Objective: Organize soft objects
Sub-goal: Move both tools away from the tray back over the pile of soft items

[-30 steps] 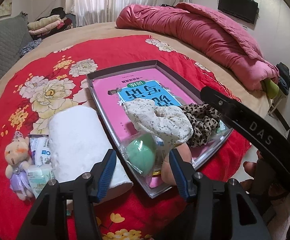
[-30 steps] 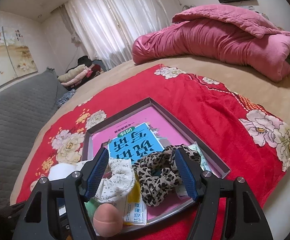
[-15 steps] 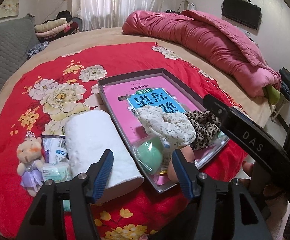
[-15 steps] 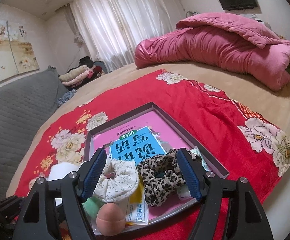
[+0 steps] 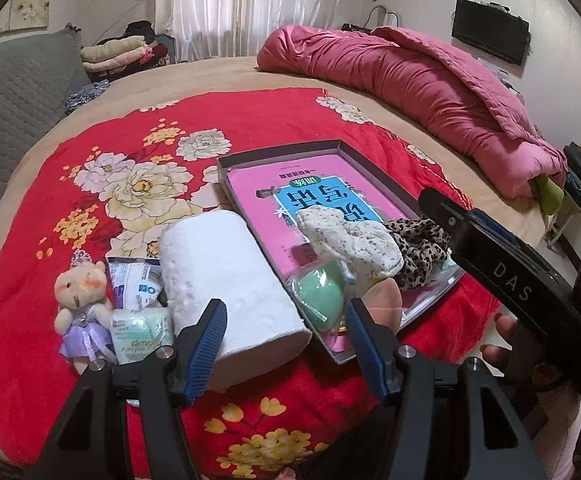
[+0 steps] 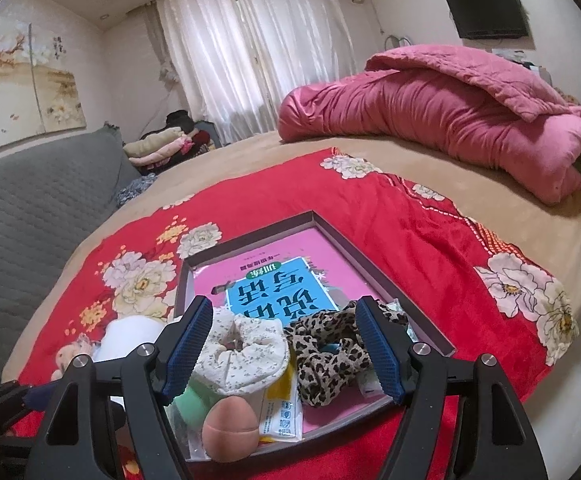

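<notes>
Both tongs hang released over a bed of soft things.

Left of the left tongs point(image 5: 282, 322) lie a plush bear point(image 5: 80, 294) and tissue packs point(image 5: 142, 330); a white roll point(image 5: 226, 276) rests between its fingers. Ahead of the right tongs point(image 6: 284, 346), empty too, the tray point(image 6: 418, 320) holds a floral scrunchie point(image 6: 242, 354), then a leopard scrunchie point(image 6: 326, 354).

Your left claw point(image 5: 284, 322) is spread wide, its blue-padded fingers point(image 5: 209, 334) well apart and gripping nothing. Your right claw point(image 6: 286, 346) is just as wide, blue pads point(image 6: 378, 354) clear on both sides, nothing pinched between them. In the left wrist view, your right claw's black body point(image 5: 506, 276) reaches in from the right edge, with your bare hand point(image 5: 504, 340) partly visible beneath it.
</notes>
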